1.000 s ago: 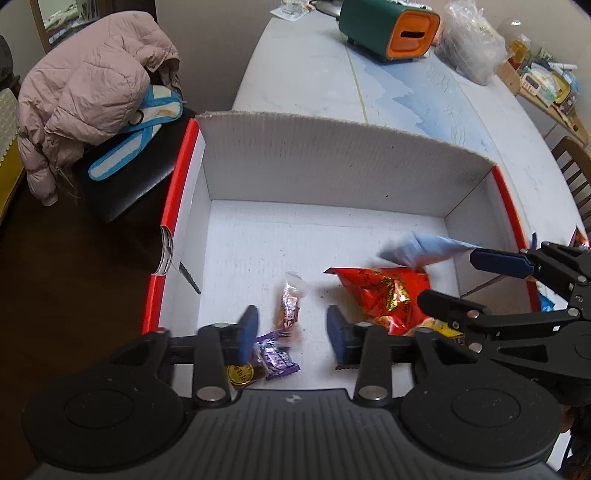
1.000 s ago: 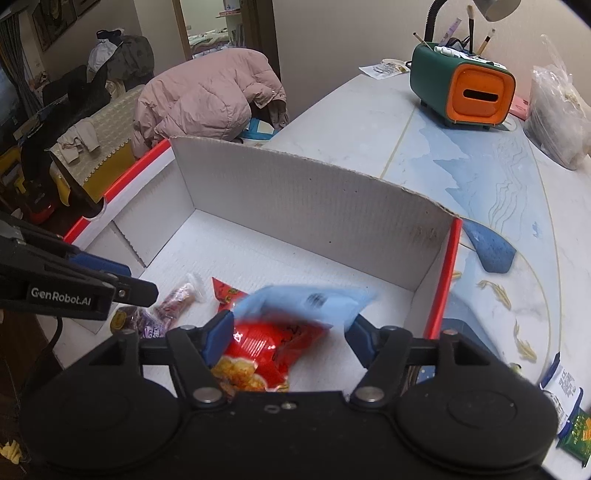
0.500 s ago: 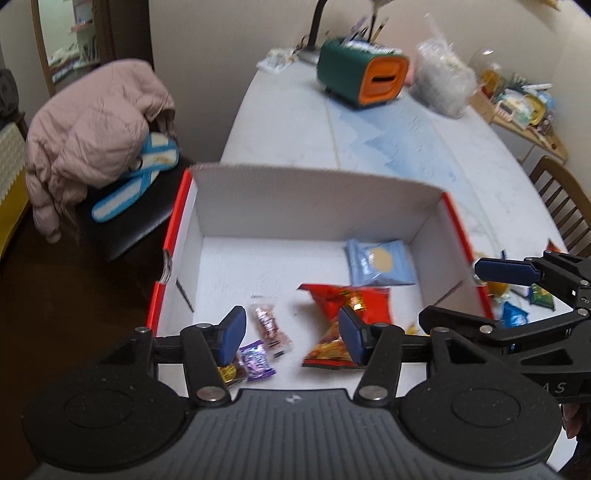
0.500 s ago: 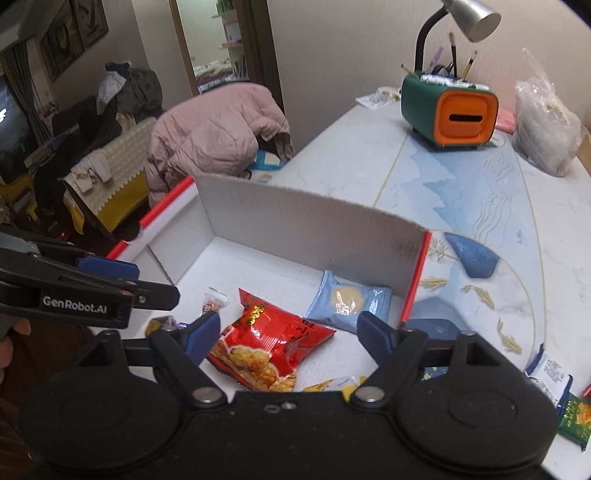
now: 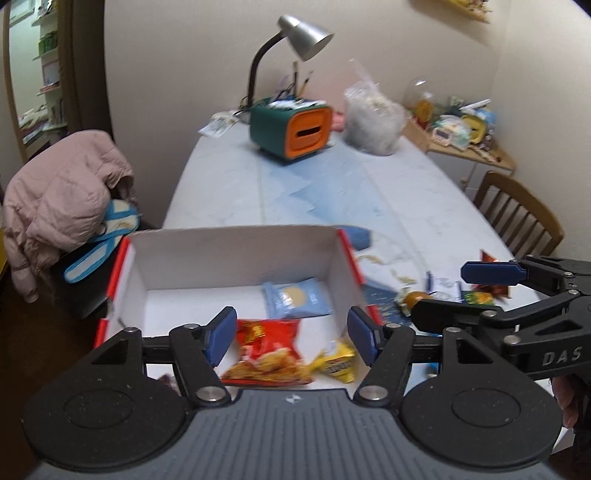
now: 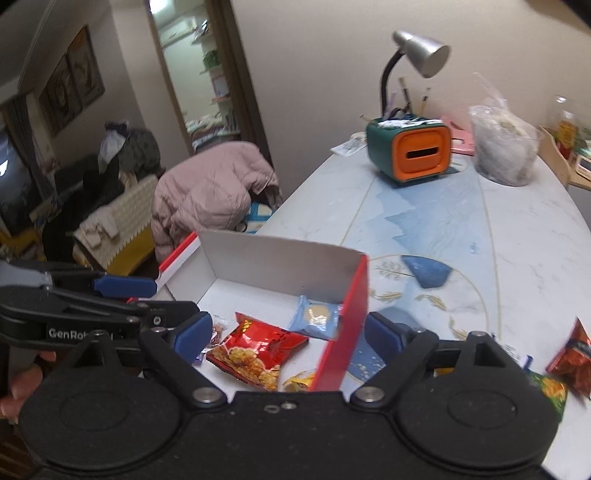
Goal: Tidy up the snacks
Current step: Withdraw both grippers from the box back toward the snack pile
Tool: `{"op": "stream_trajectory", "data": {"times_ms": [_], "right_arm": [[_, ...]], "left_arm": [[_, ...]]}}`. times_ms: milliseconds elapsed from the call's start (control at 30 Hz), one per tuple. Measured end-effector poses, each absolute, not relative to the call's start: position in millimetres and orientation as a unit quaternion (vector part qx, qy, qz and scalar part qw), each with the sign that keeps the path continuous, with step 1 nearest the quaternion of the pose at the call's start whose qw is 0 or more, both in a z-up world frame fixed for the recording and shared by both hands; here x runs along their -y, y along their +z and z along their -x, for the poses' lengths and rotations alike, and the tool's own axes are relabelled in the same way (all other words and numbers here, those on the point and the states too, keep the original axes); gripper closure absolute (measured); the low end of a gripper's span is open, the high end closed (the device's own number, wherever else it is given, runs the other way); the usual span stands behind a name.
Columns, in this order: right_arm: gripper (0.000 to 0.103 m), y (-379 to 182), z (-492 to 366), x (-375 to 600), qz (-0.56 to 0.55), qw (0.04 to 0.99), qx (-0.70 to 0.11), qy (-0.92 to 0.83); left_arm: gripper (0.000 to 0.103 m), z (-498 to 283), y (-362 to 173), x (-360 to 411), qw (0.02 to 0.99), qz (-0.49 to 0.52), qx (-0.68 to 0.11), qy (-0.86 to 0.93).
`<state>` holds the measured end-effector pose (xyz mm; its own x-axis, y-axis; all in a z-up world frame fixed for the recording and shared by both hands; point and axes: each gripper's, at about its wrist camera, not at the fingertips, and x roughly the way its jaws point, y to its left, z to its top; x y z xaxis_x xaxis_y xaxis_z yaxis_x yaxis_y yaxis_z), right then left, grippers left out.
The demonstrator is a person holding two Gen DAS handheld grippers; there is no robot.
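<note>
A white cardboard box [image 5: 236, 254] [image 6: 280, 266] with red edges sits at the near end of the table. Inside lie a pale blue packet [image 5: 295, 297] [image 6: 316, 317], a red snack bag [image 5: 267, 349] [image 6: 256, 349], a yellow packet [image 5: 336, 360] and small candies [image 6: 218, 330]. My left gripper [image 5: 291, 334] hovers above the box's near side, its jaws opening with nothing between them. My right gripper [image 6: 288, 334] hangs over the box's right wall, jaws opening and empty. Loose snack packets [image 5: 480, 293] [image 6: 570, 354] lie on the table right of the box.
A green and orange pen holder [image 5: 290, 131] [image 6: 410, 153] with a desk lamp [image 5: 303, 35] stands at the far end beside a clear plastic bag [image 5: 371, 123] [image 6: 504, 147]. A chair with a pink jacket [image 5: 62, 195] [image 6: 212, 192] stands left, a wooden chair [image 5: 517, 218] right.
The right gripper let go of the blue packet, which now lies in the box. Both grippers opened wider and rose back from the box, so more of the room shows.
</note>
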<state>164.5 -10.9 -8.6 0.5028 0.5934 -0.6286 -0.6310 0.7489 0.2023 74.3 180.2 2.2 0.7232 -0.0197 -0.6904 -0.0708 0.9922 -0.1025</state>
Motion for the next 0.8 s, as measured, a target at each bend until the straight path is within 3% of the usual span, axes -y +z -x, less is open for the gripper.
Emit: {"op": "stream_trajectory", "data": {"times_ms": [300, 533, 800], "right_arm": [[0.000, 2, -157, 80, -0.003, 0.885, -0.328, 0.330], [0.000, 1, -160, 139, 0.000, 0.898, -0.323, 0.299], [0.000, -21, -175, 199, 0.009, 0.899, -0.344, 0.270]], "left_arm": [[0.021, -68, 14, -126, 0.945, 0.059, -0.322, -0.002], [0.020, -79, 6, -81, 0.943, 0.073, -0.324, -0.013], [0.020, -100, -28, -32, 0.922, 0.072, -0.380, -0.011]]}}
